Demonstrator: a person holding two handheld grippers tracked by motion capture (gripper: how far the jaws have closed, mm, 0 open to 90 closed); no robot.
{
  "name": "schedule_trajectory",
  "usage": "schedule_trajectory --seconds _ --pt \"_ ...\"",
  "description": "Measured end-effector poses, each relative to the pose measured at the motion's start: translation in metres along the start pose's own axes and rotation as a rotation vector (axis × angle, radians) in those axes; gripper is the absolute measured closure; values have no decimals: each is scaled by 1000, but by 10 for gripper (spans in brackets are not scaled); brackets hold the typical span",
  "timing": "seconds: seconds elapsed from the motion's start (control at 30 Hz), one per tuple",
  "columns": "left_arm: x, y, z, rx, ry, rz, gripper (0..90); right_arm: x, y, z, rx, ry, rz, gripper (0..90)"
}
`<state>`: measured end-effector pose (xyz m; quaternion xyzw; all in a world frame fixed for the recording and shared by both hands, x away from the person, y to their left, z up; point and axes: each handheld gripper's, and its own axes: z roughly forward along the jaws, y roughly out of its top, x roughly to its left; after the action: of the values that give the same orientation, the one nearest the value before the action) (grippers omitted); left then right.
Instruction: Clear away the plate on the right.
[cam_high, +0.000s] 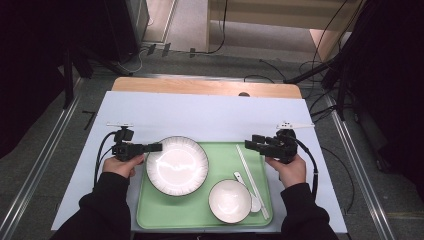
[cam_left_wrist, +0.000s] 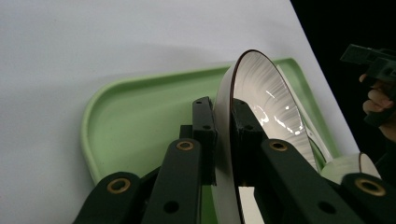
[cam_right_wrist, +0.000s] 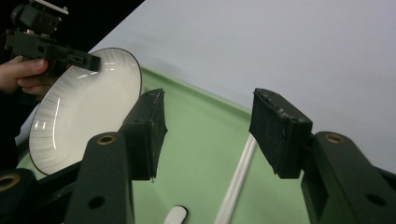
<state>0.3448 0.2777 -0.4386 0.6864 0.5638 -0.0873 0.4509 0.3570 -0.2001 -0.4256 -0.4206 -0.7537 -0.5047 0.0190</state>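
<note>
A white ribbed plate (cam_high: 177, 165) with a dark rim lies over the left part of the green tray (cam_high: 150, 212). My left gripper (cam_high: 157, 147) is shut on its left rim; in the left gripper view the pads (cam_left_wrist: 205, 126) pinch the plate (cam_left_wrist: 266, 88) edge from both sides. My right gripper (cam_high: 252, 142) hovers over the tray's right side, jaws open with nothing between them (cam_right_wrist: 208, 121). Below it lie white chopsticks (cam_right_wrist: 238, 177) and a spoon (cam_right_wrist: 175, 215). A white bowl (cam_high: 229, 201) sits at the tray's front right.
The tray rests on a pale sheet (cam_high: 200, 112) that covers the table, with bare sheet behind and beside it. Chopsticks (cam_high: 250, 170) and a spoon (cam_high: 247, 192) lie along the tray's right edge. Dark stands and cables ring the table.
</note>
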Motion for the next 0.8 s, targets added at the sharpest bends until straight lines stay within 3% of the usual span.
schedule_trajectory --seconds 0.1,0.2,0.43,0.57,0.7,0.8 --pt "4 -1 5 8 -6 -14 829 -3 -2 -4 8 -12 -2 436" --pt "3 -3 8 4 5 0 832 -6 -5 -9 1 -20 -6 426" --pt "-4 -8 16 37 93 111 850 -12 -8 -20 -10 -31 6 425" --pt "-7 -9 18 44 125 151 830 -12 -10 -24 -9 -33 7 416" --pt "-5 -10 21 62 145 167 746 -11 -9 -22 15 -20 -19 363" --pt "-7 -8 14 -3 138 186 668 -7 -8 -22 35 -36 -38 348"
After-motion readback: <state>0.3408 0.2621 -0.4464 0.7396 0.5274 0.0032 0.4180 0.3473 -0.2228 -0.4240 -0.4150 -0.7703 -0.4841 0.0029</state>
